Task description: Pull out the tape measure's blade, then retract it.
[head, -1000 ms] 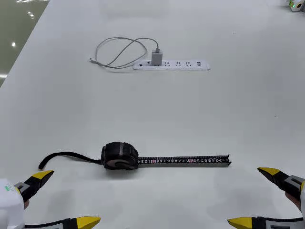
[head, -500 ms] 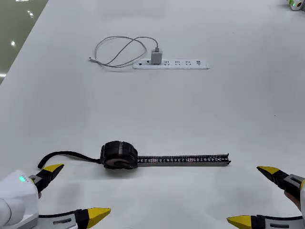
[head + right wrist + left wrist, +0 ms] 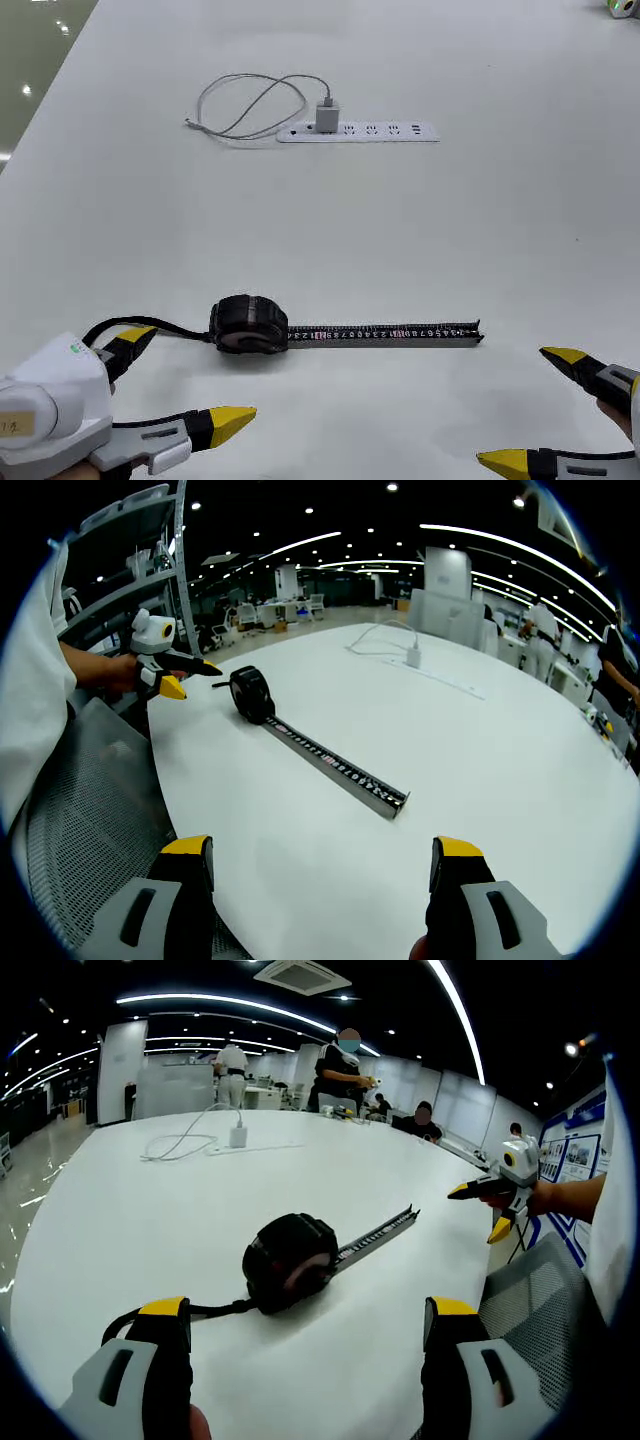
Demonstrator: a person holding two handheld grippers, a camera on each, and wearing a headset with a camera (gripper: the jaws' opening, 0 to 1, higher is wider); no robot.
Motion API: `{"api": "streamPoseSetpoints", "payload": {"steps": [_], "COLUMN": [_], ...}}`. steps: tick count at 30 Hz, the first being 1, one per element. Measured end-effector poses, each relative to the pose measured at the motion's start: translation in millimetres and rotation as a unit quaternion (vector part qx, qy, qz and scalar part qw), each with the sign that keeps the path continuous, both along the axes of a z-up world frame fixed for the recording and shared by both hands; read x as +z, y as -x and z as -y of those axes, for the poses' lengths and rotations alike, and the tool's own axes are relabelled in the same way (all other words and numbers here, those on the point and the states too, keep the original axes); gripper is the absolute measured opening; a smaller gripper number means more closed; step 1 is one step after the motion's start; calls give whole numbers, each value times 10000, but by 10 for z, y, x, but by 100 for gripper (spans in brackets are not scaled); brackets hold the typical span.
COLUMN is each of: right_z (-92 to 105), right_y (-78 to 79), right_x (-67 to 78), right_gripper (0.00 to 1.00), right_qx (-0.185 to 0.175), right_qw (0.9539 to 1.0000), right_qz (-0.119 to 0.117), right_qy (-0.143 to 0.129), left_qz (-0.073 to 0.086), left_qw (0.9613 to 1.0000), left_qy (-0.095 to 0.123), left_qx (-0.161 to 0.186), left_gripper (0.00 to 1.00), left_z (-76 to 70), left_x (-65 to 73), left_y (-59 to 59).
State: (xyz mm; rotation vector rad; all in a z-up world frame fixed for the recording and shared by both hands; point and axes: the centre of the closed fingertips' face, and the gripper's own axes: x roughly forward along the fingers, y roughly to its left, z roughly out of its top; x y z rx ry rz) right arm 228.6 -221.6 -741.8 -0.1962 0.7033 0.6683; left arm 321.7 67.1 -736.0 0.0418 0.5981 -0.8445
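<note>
Near the front edge of the white table sits the tape measure's black case, which we take as our landmark. Right of the case, the blade lies flat and straight on the table, and its hook is well apart from the case. Left of the case, the black strap trails away. Far beyond the case lies a power strip, well clear of the work.

Our left gripper hovers in front and to the left of the case. Its jaws are spread wide and hold nothing, and one yellow tip is just beside the strap. Our right gripper hovers in front of the hook and further right of the case, equally wide and empty.

We judge the pull-out done and the retraction not yet done. If the blade is released with the hook free, the spring may whip it back, slam the hook into the case, and send the light case skidding on the smooth top. Our left jaws could close on the strap instead of the case and drag it askew, or the rounded case could slip out of hard jaws. An off-centre pinch by our right jaws might buckle the blade.
</note>
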Motion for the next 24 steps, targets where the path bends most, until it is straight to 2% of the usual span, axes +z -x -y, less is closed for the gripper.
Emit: {"api": "streamPoseSetpoints", "payload": {"steps": [8,19,24], "right_z": [4,34,27], "right_y": [-23,-59,-98], "right_x": [2,-1,-24], "right_gripper": [88,88,88], "right_qx": [-5,-10,-4], "right_qw": [10000,10000,10000], "right_qz": [13,21,12], "right_qy": [-5,-7,-28], "left_qz": [-57,-113,-154], "left_qw": [9998,9997,9998], "left_qy": [166,179,160], "left_qx": [121,116,-1], "left_gripper": [94,94,93], "left_z": [138,302,373], "left_x": [12,-48,-112], "left_y": [-106,-170,-168]}}
